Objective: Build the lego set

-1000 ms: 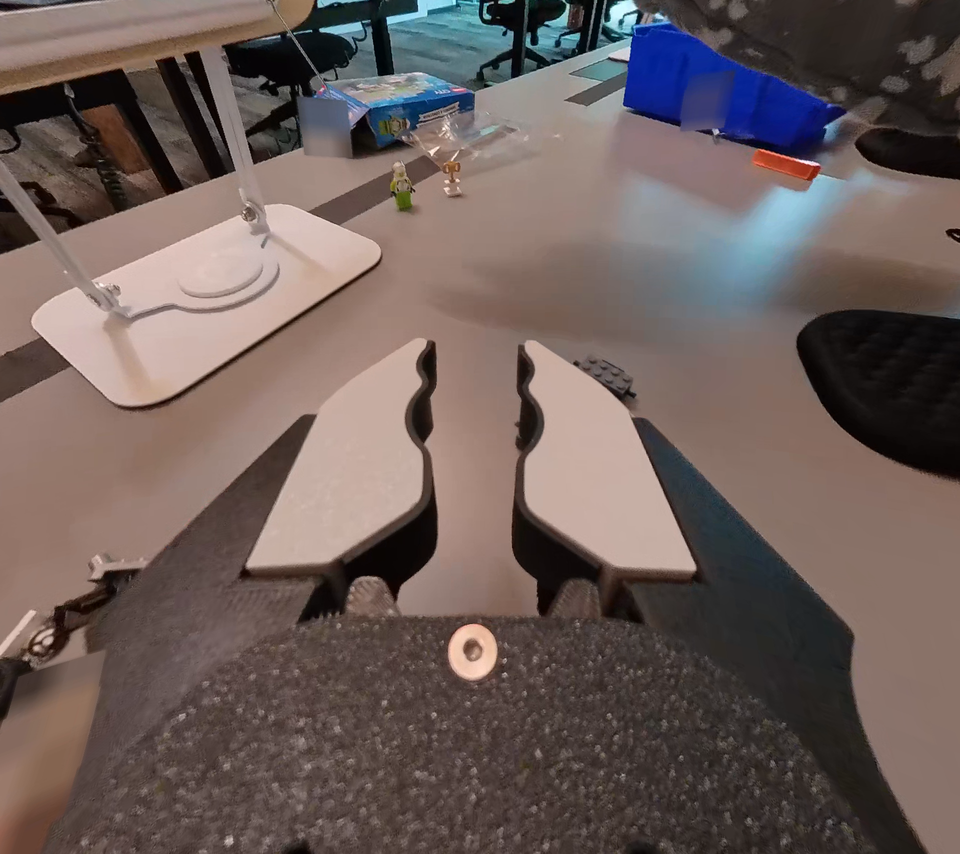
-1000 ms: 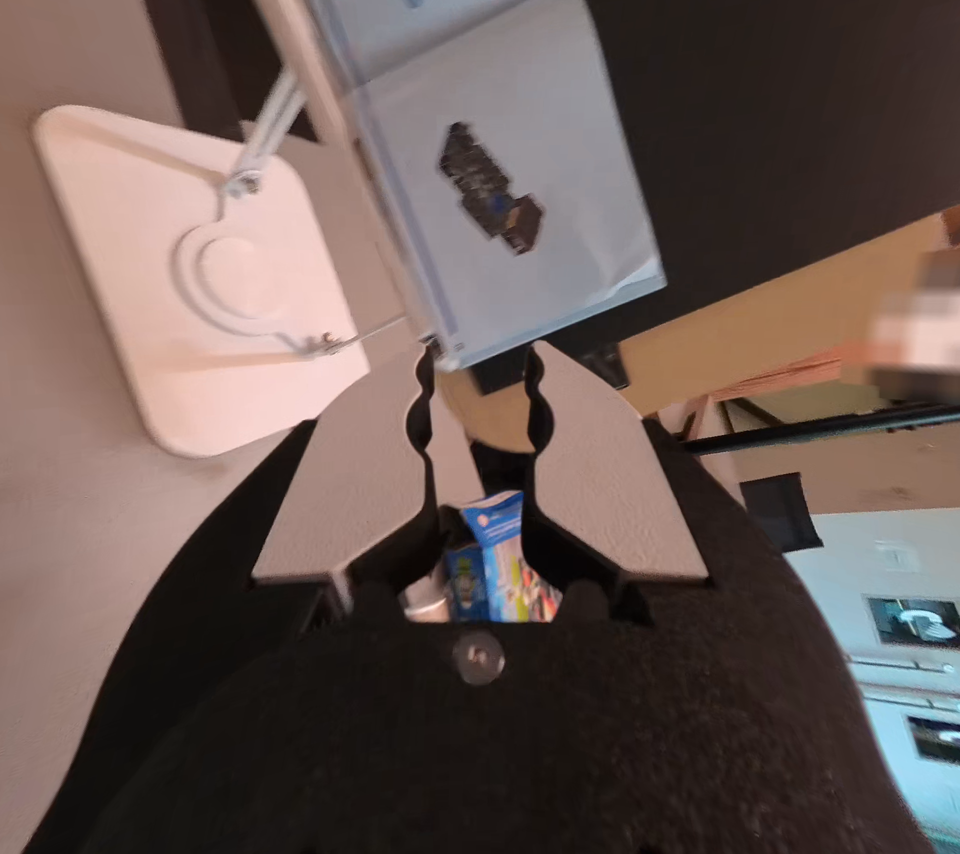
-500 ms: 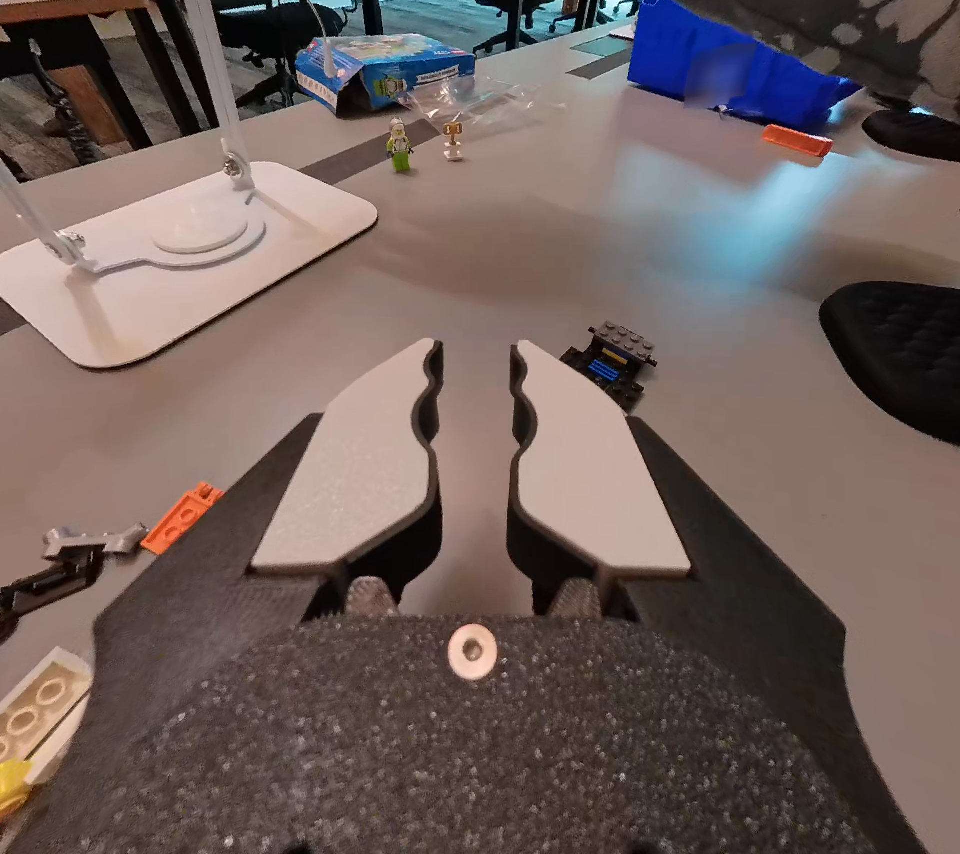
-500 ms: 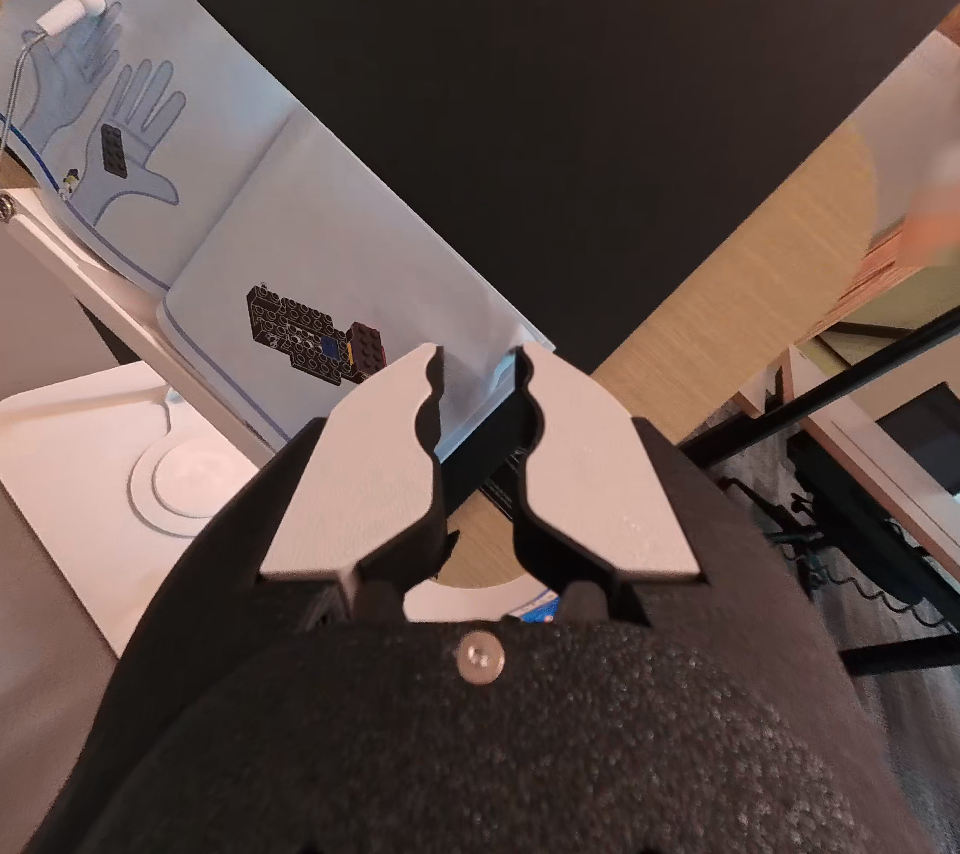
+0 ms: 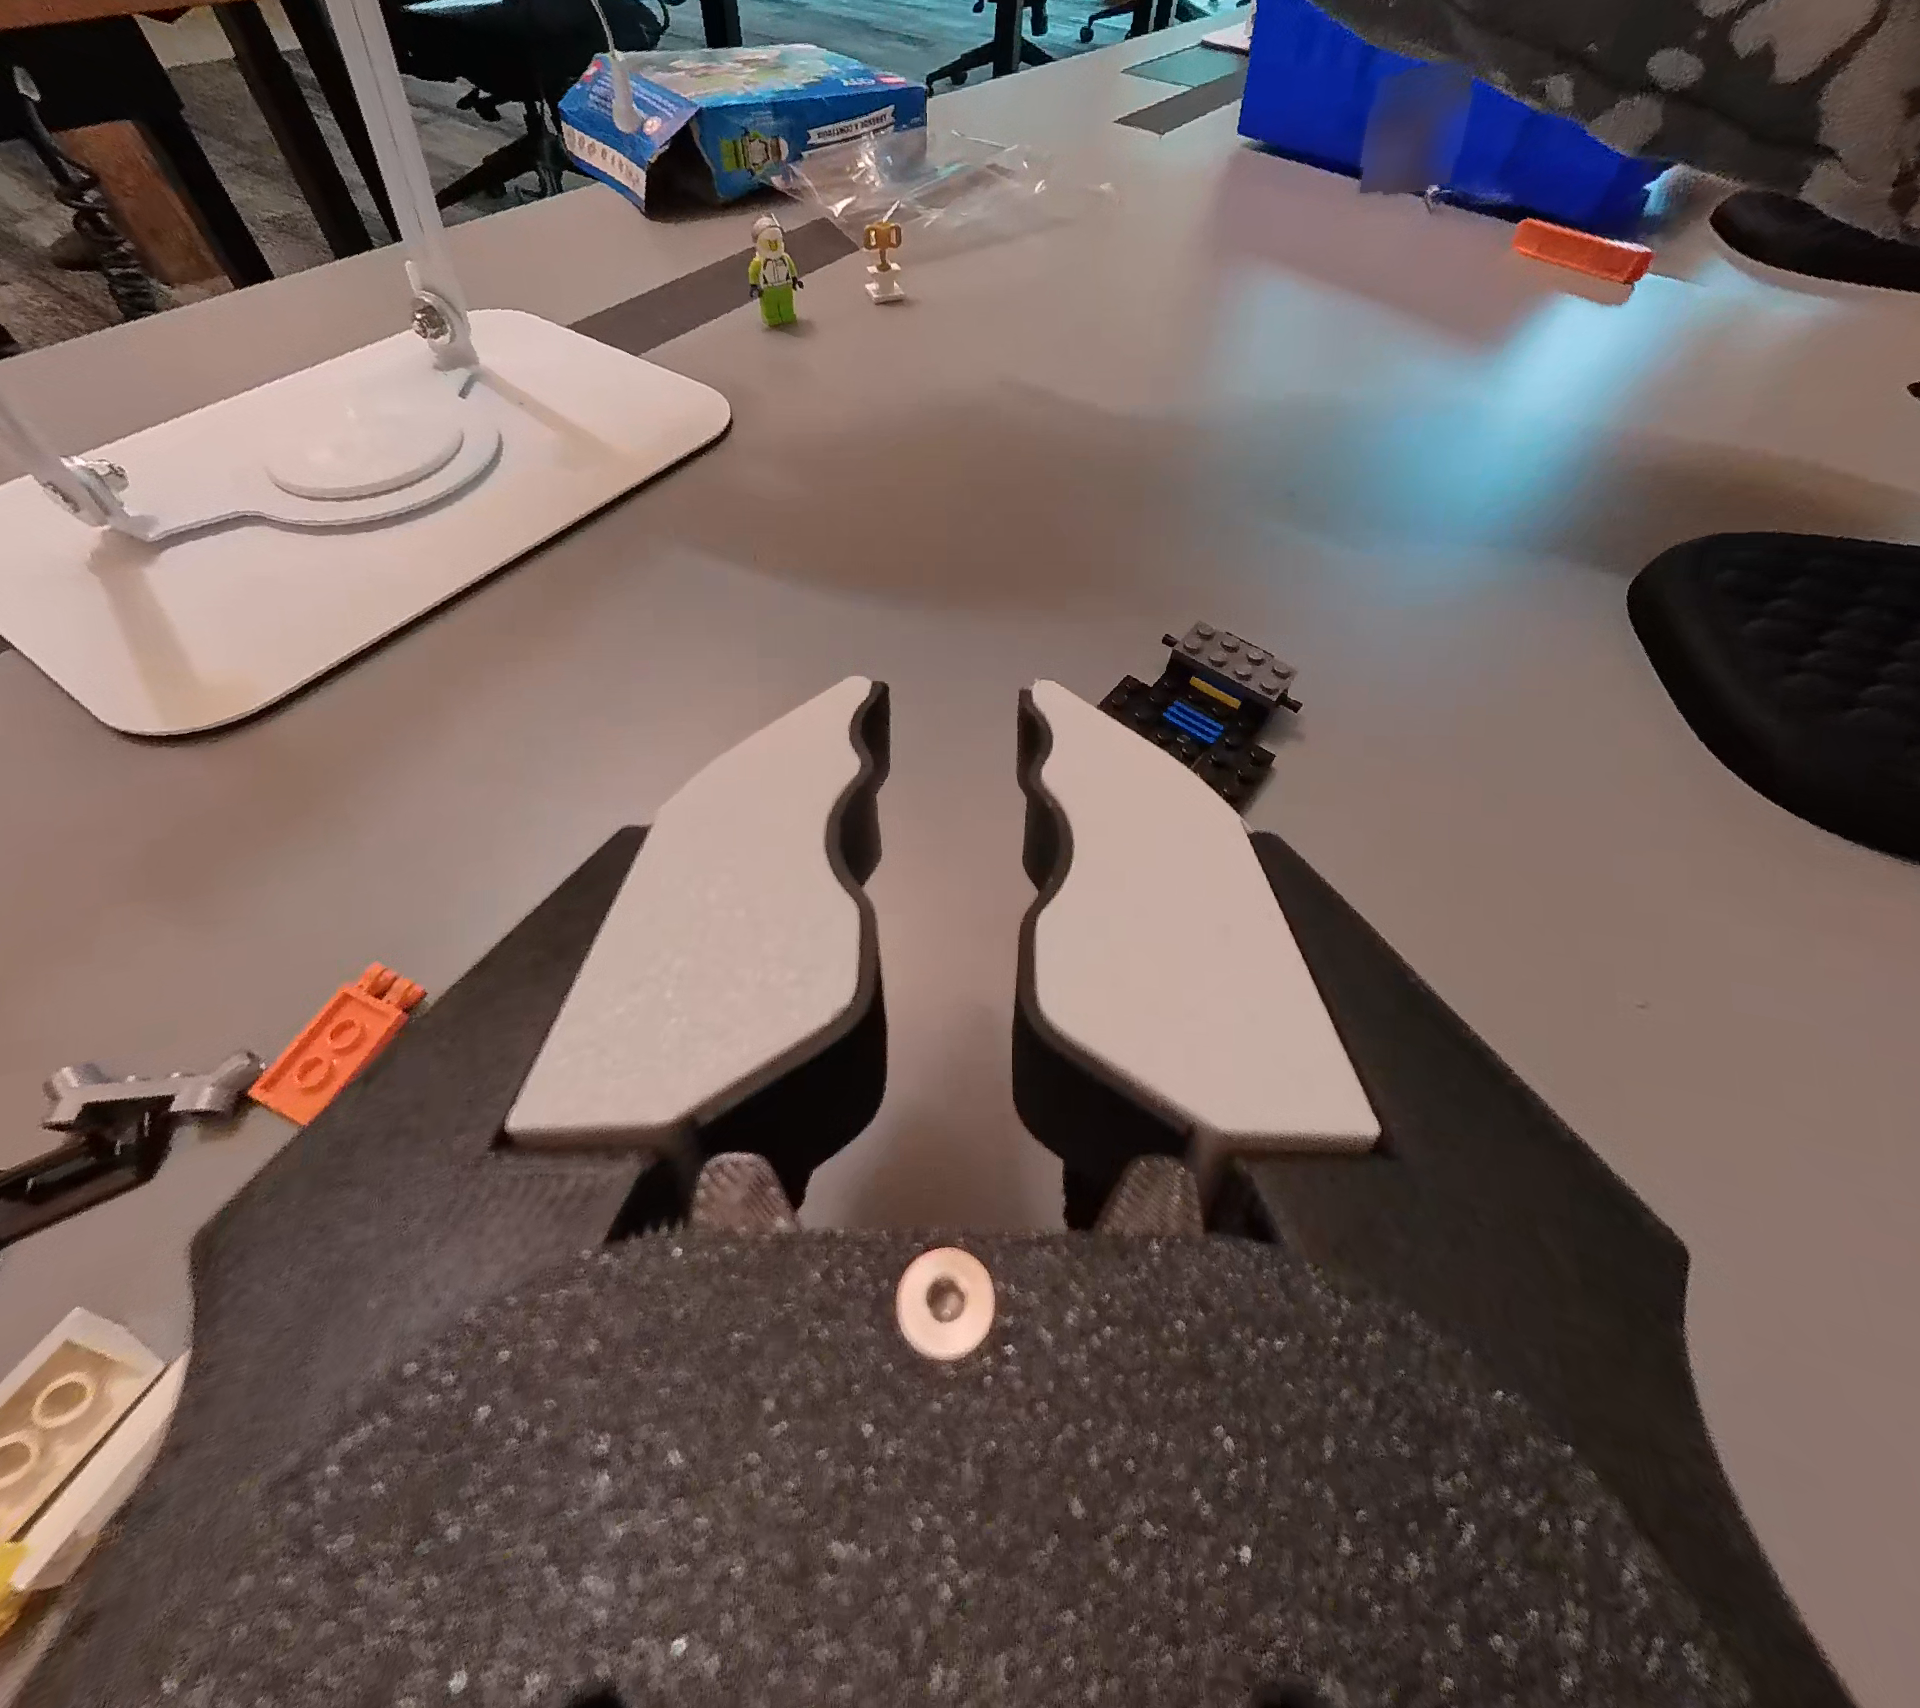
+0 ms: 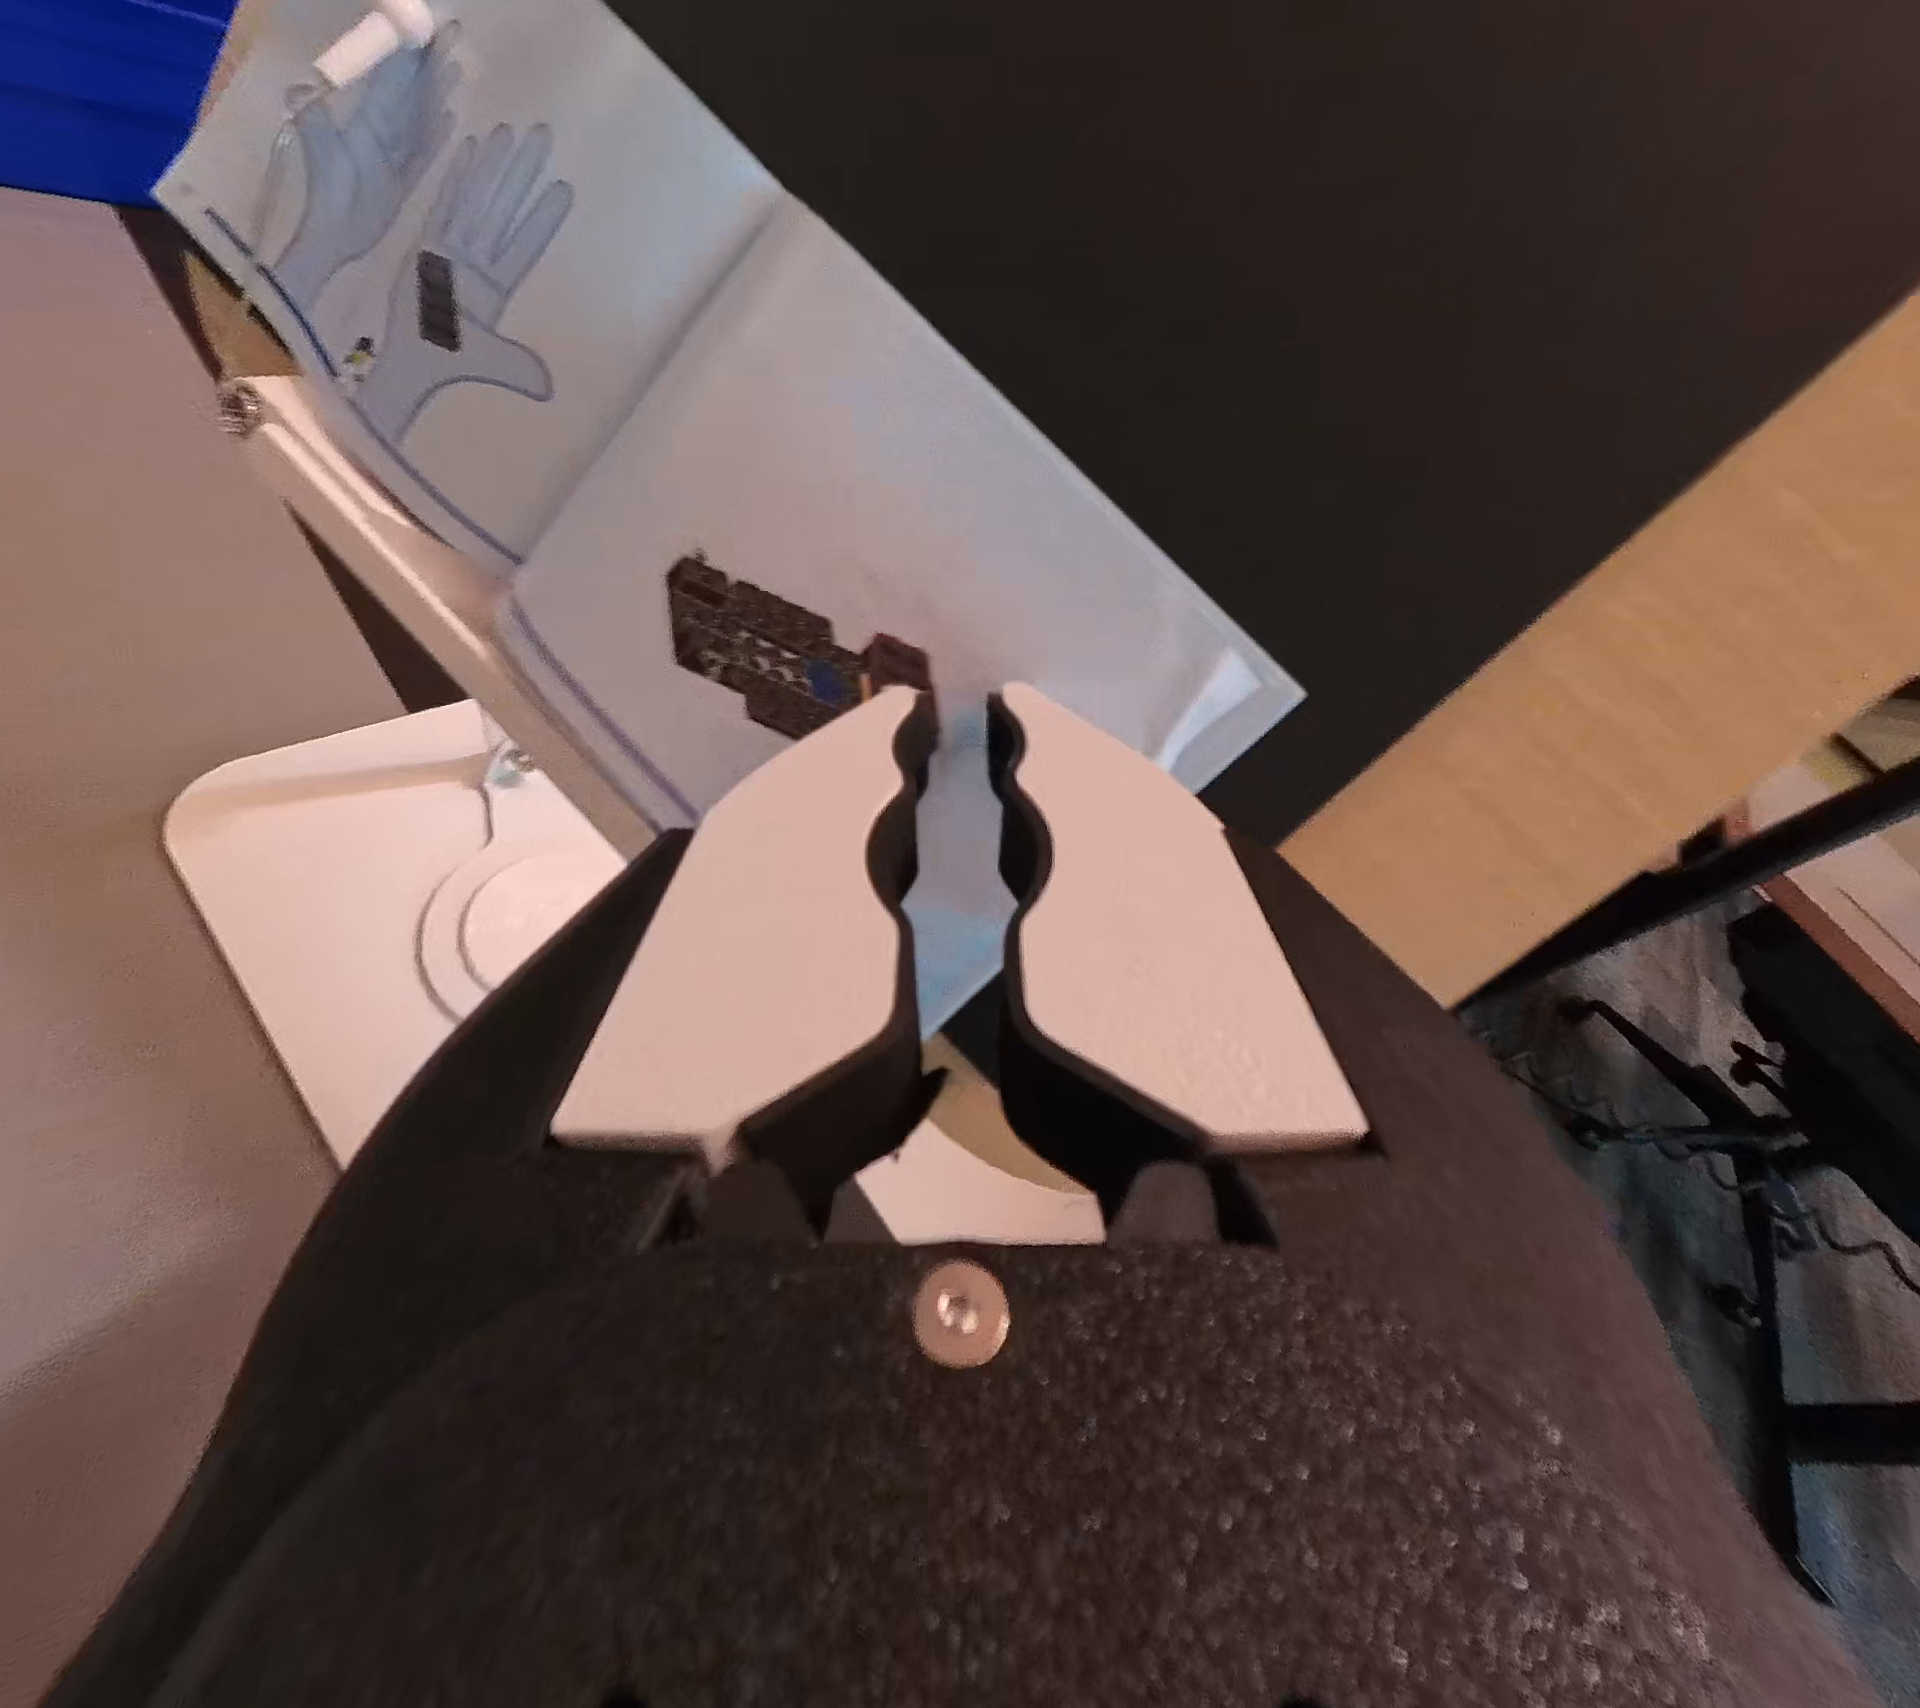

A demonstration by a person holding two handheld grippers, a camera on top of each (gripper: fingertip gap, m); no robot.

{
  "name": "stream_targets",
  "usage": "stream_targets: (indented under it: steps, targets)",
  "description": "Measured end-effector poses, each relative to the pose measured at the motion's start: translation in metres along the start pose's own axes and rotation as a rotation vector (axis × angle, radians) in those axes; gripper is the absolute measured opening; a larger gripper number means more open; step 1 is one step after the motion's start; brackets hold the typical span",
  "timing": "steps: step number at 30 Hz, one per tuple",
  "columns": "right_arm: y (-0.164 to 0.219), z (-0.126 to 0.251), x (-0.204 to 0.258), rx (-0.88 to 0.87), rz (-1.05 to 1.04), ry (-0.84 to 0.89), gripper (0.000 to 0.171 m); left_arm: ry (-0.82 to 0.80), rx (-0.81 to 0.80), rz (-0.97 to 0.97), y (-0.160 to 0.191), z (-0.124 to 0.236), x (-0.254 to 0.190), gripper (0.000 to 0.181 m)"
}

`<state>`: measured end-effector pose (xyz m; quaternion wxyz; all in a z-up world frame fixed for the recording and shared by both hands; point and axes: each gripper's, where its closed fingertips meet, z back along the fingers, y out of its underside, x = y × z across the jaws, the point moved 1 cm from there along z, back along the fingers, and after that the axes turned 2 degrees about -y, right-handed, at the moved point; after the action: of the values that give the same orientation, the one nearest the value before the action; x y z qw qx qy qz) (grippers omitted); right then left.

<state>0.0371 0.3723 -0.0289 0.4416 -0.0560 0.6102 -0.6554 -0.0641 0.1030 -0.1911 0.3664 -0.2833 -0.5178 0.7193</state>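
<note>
Above table, left tool (image 5: 954, 702) ajar, empty.

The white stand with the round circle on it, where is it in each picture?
Left wrist view: the white stand base lies flat on the grey table at the left, beyond the left claw.
Right wrist view: the same base shows at lower left, partly hidden behind the right claw.
Shared landmark: the blue bin, upper right in the left view, top left in the right.
</note>
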Motion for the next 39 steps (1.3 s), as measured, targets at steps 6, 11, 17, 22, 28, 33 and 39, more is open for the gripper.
stream_targets:
  steps: [6, 11, 17, 22, 28, 33, 39]
  targets:
    - [-0.010, 0.016, -0.015, -0.066, -0.008, 0.116, 0.043, -0.001, 0.003, 0.000, 0.002, 0.001, 0.000, 0.023]
    - [-0.004, 0.004, -0.022, -0.011, -0.054, 0.089, 0.052, 0.013, 0.011, -0.001, 0.002, -0.003, -0.002, 0.023]
    - [-0.002, -0.003, -0.008, -0.002, -0.046, 0.045, 0.034, 0.007, 0.012, -0.009, 0.004, 0.001, -0.002, 0.022]
    - [-0.016, -0.004, 0.023, -0.065, -0.085, -0.088, 0.031, 0.011, 0.007, -0.009, 0.002, 0.000, -0.002, 0.022]
    - [-0.033, -0.012, 0.063, -0.099, -0.149, -0.268, 0.035, -0.071, -0.011, -0.012, -0.025, -0.008, 0.022, 0.025]
    - [-0.048, -0.024, 0.081, -0.104, -0.109, -0.309, 0.036, -0.210, -0.007, -0.113, -0.078, -0.024, 0.075, 0.028]
    - [-0.062, -0.034, 0.086, -0.088, -0.083, -0.314, 0.036, -0.401, 0.061, -0.281, -0.113, -0.058, 0.148, 0.029]
